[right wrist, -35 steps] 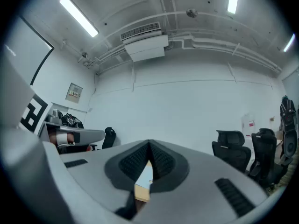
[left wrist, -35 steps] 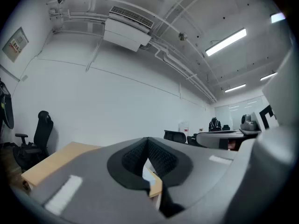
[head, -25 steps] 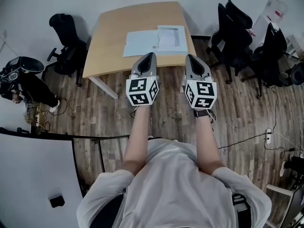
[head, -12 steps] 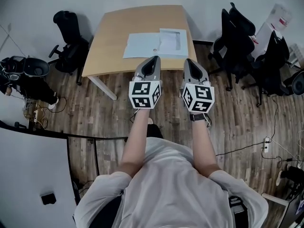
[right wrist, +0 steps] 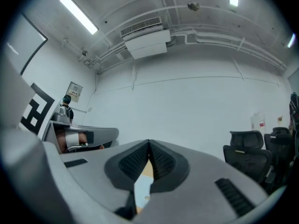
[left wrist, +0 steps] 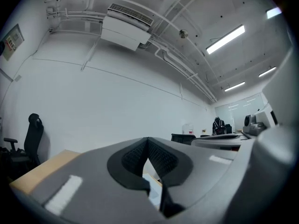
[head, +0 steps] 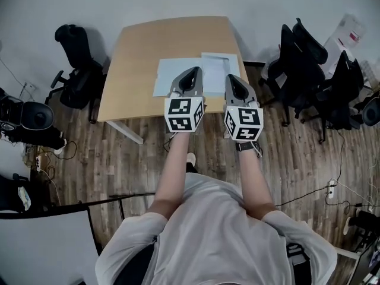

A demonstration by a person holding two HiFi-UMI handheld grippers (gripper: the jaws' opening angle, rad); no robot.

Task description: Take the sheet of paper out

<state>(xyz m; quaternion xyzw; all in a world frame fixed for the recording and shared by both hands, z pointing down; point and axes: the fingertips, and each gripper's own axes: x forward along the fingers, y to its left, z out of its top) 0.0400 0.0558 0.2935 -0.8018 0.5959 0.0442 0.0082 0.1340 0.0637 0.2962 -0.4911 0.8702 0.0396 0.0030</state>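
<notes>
A pale blue sheet of paper (head: 168,74) lies on the wooden table (head: 142,43), with a clear sleeve or second sheet (head: 220,63) overlapping its right side. My left gripper (head: 193,71) is held level over the near part of the pale sheet, jaws closed tip to tip with nothing in them. My right gripper (head: 230,78) hovers beside it over the near edge of the sleeve, shut and empty too. In the left gripper view the shut jaws (left wrist: 148,140) show a strip of paper (left wrist: 153,186) below them. The right gripper view shows the same (right wrist: 149,143), with paper (right wrist: 142,188) beneath.
A black office chair (head: 74,70) stands left of the table, and several black chairs (head: 303,58) crowd its right. A white desk corner (head: 41,248) is at the lower left. Cables run over the wood floor (head: 309,159). A wall lies behind the table.
Both grippers have advanced together from over the floor to above the table's near edge and the papers. Their jaws stayed closed.
</notes>
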